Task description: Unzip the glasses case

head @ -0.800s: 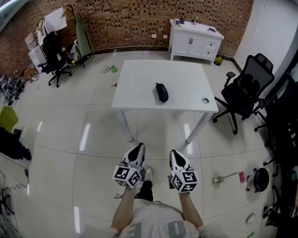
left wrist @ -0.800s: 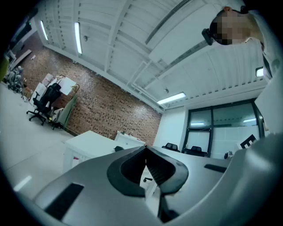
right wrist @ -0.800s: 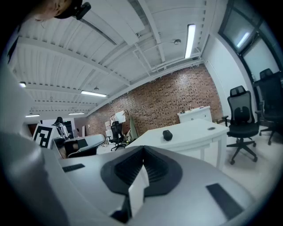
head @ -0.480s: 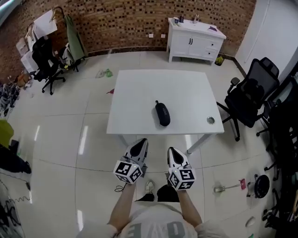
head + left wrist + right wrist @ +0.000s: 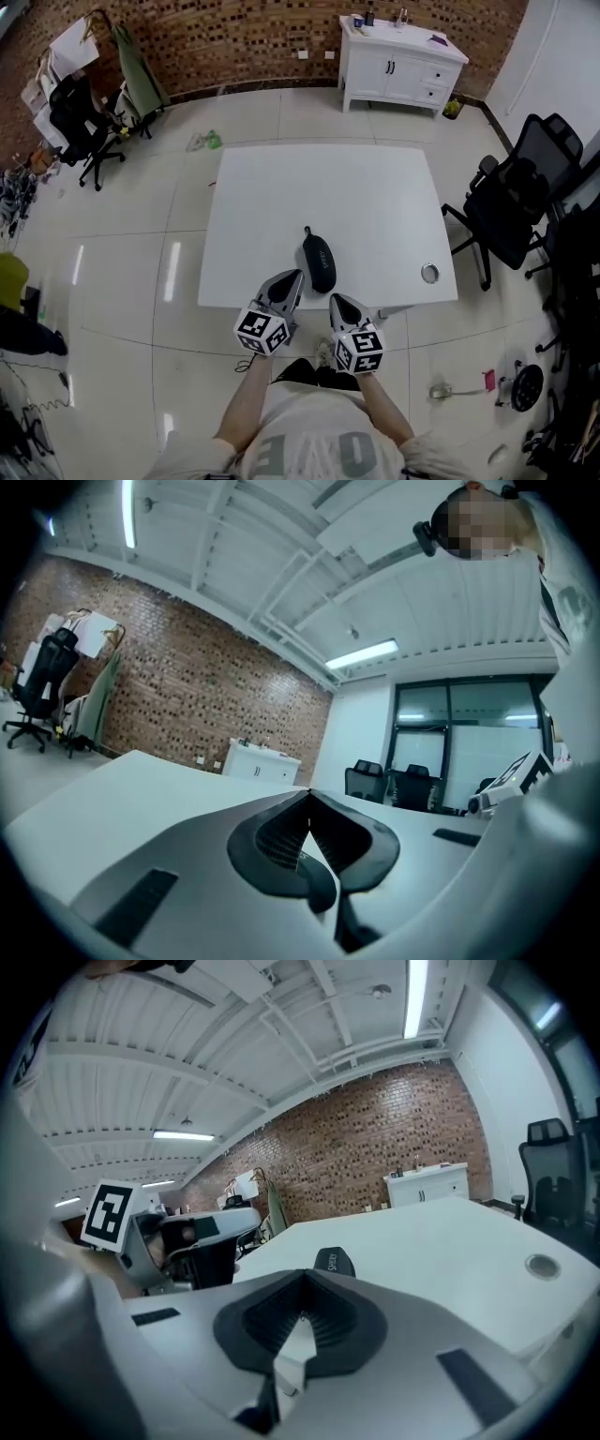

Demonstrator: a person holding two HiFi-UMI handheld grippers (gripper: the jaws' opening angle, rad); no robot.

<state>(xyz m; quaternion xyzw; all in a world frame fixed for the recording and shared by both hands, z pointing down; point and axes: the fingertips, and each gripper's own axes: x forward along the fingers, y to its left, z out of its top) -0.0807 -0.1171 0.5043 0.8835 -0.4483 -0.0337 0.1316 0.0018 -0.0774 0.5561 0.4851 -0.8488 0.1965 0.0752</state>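
A black oval glasses case lies closed on the white table, near the table's front edge. In the right gripper view the case peeks just over the jaws. My left gripper hovers at the table's front edge, just left of the case, jaws shut and empty. My right gripper is held just short of the case's near end, jaws shut with nothing between them. The left gripper view shows only bare tabletop beyond the shut left gripper; the right gripper is shut too.
A round metal grommet sits in the table's front right corner. A black office chair stands to the right. A white cabinet backs against the brick wall. Another chair and a coat rack stand far left.
I have walked up to the table: the table and case have come much closer, and both shut grippers now reach its front edge beside the case.
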